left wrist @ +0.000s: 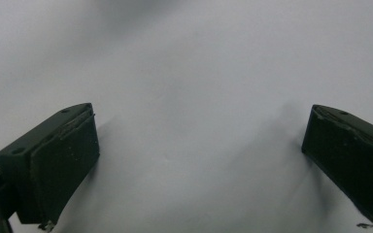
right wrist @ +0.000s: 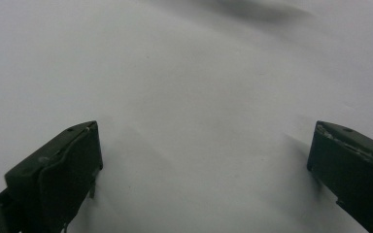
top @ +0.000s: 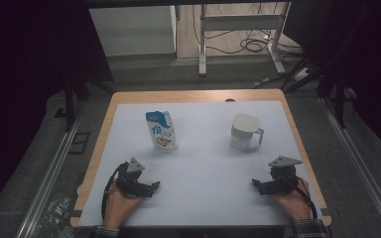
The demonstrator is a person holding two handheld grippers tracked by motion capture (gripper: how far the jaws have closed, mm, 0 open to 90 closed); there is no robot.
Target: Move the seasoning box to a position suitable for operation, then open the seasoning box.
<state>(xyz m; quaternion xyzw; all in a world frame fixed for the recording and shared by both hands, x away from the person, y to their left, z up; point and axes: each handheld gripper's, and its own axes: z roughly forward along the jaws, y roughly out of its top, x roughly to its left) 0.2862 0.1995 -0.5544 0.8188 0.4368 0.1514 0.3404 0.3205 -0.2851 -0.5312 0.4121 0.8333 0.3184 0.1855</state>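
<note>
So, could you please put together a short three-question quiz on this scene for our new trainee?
1. True or false: the left gripper is shut on the milk carton.
2. Which item has a handle? A) milk carton B) white jug C) neither
3. Fill in: in the right gripper view, the right gripper has its jaws ____ with bare white table cover between them.

Key: 1 false, it is open and holds nothing, resting near the table's front edge. 2 B, the handle sticks out on the jug's right in the high view. 3 open.
</note>
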